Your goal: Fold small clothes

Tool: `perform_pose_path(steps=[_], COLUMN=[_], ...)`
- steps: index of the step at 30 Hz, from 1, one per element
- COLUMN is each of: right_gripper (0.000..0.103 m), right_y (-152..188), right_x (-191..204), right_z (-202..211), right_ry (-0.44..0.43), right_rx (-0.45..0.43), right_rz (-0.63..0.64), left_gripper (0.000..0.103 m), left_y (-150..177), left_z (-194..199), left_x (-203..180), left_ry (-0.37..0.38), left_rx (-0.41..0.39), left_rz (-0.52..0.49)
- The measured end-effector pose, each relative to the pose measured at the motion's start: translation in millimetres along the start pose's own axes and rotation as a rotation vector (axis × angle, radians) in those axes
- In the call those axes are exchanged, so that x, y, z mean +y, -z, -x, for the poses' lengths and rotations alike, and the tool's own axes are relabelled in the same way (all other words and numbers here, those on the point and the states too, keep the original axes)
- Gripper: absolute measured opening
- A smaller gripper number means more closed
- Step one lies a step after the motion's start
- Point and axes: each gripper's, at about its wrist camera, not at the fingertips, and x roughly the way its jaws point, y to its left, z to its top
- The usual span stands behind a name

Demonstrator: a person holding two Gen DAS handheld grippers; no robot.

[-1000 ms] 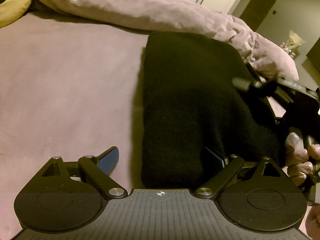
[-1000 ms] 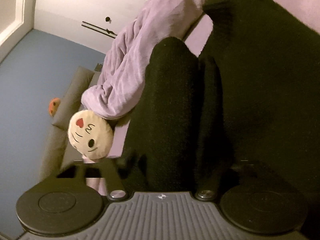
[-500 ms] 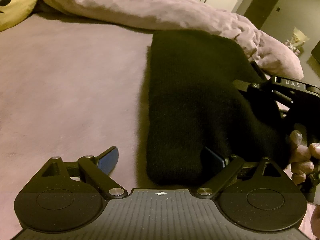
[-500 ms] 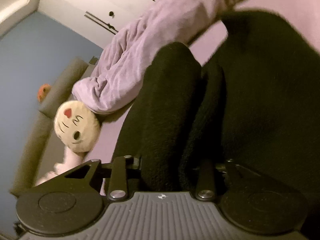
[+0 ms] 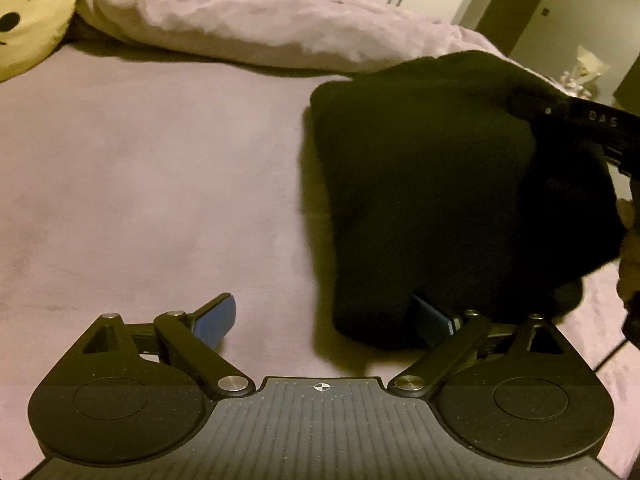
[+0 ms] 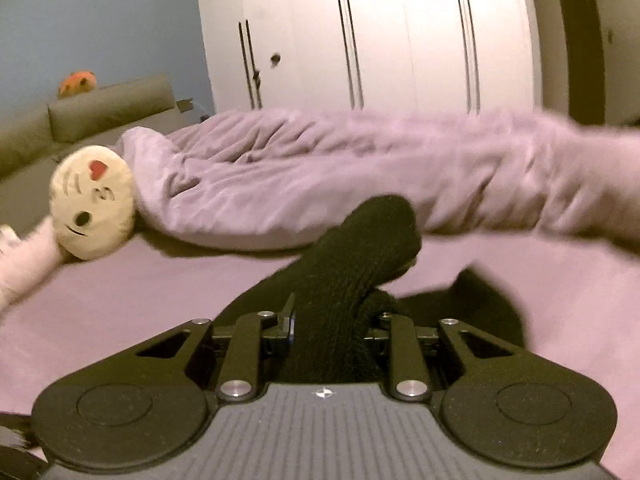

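Observation:
A black knit garment (image 5: 420,200) lies on the lilac bed sheet (image 5: 160,184), its right side raised. My left gripper (image 5: 322,320) rests low at the garment's near edge and is open. Its blue right pad (image 5: 430,320) sits beside the fabric's near corner without pressing it. My right gripper (image 6: 334,320) is lifted above the bed with a bunched fold of the black garment (image 6: 352,276) between its fingers, and its jaws are closing on that fold. In the left wrist view that tool's black frame (image 5: 592,128) enters from the right and holds the fabric up.
A crumpled lilac duvet (image 6: 360,176) runs across the far side of the bed. A yellow face cushion (image 6: 94,208) lies at its left end. White wardrobe doors (image 6: 360,40) and a grey sofa back (image 6: 100,108) stand behind. A person's fingers (image 5: 628,216) show at the right edge.
The right gripper rolled upright and rose, lifting the garment's right side with it, and its jaws narrowed on the fold. The left gripper stayed in place and open.

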Motion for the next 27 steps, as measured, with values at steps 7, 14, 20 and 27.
perform_pose_path(steps=[7,14,20,27], right_gripper=[0.024,0.035,0.066,0.085], right_y=[14.1,78.1,58.5,72.7], right_x=[-30.6,-81.7,-108.9,-132.7], right_z=[1.9,-42.5,-10.1,-15.4], right_ry=[0.219,0.268,0.205,0.076], right_rx=[-0.023,0.119,0.093,0.205], right_rz=[0.137,0.054,-0.158,-0.278], left_gripper=[0.098,0.098,0.098,0.098], left_y=[3.0,-2.0,-12.5,-36.1], left_z=[-2.1,-9.0,-7.3,-33.1], left_x=[-15.9,-14.1,-10.8,-20.5], left_ry=[-0.01,-0.034,-0.026,0.144], left_rx=[0.004,0.016,-0.015,-0.024], left_rz=[-0.069,-0.048,-0.046,0.055])
